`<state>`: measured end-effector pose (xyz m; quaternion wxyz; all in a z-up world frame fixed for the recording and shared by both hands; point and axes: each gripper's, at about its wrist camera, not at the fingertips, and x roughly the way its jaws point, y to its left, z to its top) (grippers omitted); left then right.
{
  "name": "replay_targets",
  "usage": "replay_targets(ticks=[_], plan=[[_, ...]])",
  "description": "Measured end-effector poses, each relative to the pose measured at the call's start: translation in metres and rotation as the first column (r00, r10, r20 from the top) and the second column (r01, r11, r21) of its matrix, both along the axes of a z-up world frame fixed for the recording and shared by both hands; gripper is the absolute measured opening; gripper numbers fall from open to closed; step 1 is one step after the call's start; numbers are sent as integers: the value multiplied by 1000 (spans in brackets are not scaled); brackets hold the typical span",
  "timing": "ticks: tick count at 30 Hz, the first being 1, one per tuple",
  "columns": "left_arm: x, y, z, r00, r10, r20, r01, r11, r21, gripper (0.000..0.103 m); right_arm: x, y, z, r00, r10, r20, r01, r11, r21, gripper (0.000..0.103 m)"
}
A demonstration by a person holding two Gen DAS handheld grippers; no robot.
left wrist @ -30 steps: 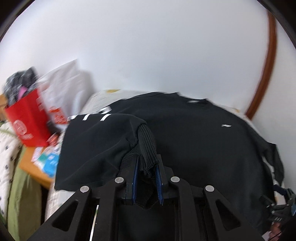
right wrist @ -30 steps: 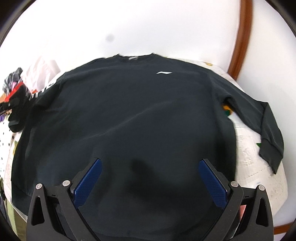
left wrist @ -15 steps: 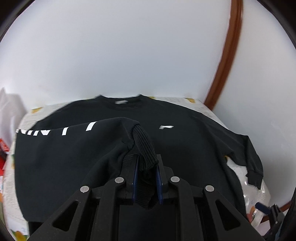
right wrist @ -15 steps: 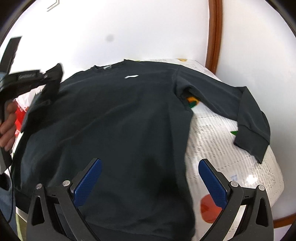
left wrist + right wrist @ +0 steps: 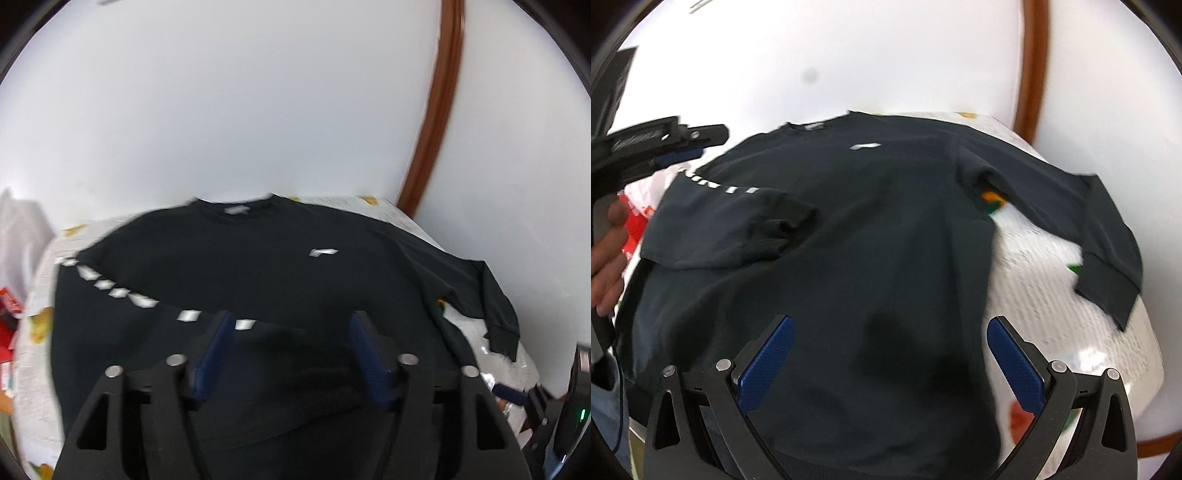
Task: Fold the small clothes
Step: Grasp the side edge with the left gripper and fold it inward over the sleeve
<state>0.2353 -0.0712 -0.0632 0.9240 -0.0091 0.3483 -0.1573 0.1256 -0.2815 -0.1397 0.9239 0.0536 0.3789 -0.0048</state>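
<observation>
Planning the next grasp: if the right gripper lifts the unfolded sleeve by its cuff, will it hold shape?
Probably not. The unfolded sleeve lies limp and bent on the table; the folded sleeve already slumps in wrinkles. Its ribbed cuff likely grips well.

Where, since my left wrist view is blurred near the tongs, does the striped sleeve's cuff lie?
Observer: The cuff lies on the chest of the sweater, with the sleeve folded across it.
Operator: Are my left tongs clear of it?
Observer: Yes. The left tongs, opening, sit apart from the sleeve with nothing between them.
Operator: And the right tongs?
Observer: The right tongs are open over the sweater's lower part, gripping nothing.
</observation>
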Motion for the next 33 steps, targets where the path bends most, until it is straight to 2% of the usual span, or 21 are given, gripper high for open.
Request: replay_targets(ticks=[5, 8, 12, 16, 19, 22, 23, 24, 25, 26, 27, 28, 30, 33], plan=[[-26, 79, -8, 993, 119, -16, -119, 993, 24, 65, 26, 39, 14, 996, 92, 20, -91, 996, -21, 102], [-40, 127, -25, 975, 218, -47, -215, 974, 75, 65, 50, 59, 15, 993, 121, 9, -121, 992, -23, 102], [-58, 179, -57, 950, 290, -113, -276, 953, 124, 65, 89, 84, 9, 988, 152, -14, -152, 988, -7, 100], [-61, 201, -86, 942, 293, -166, -269, 951, 156, 65, 126, 93, -7, 989, 119, -88, -120, 993, 2, 90], [-54, 205, -94, 939, 300, -168, -272, 947, 174, 65, 152, 93, -18, 988, 81, -130, -80, 997, 16, 84], [-36, 202, -100, 941, 296, -162, -265, 946, 186, 65, 168, 96, -24, 987, 85, -136, -82, 996, 32, 79], [-31, 200, -101, 941, 296, -162, -263, 945, 193, 64, 173, 96, -25, 987, 84, -134, -80, 996, 35, 74], [-26, 198, -103, 943, 296, -155, -264, 944, 198, 61, 178, 99, -24, 989, 81, -127, -79, 997, 25, 64], [-21, 197, -103, 944, 297, -145, -266, 943, 199, 49, 182, 103, -23, 990, 79, -120, -79, 997, 2, 58], [-17, 197, -103, 944, 298, -141, -269, 943, 194, 32, 187, 108, -21, 989, 89, -116, -91, 996, -14, 39], [-13, 198, -103, 943, 300, -147, -272, 945, 183, 24, 190, 111, -19, 987, 108, -115, -110, 994, -10, 19], [-10, 201, -104, 940, 302, -158, -277, 947, 163, 8, 195, 115, -16, 983, 142, -113, -141, 990, 12, 17], [-9, 207, -105, 933, 320, -165, -299, 944, 137, 9, 200, 119, -4, 981, 174, -85, -173, 985, 23, 17], [-11, 223, -107, 927, 326, -187, -317, 945, 77, 9, 198, 113, 26, 981, 193, 27, -193, 981, 4, 16]])
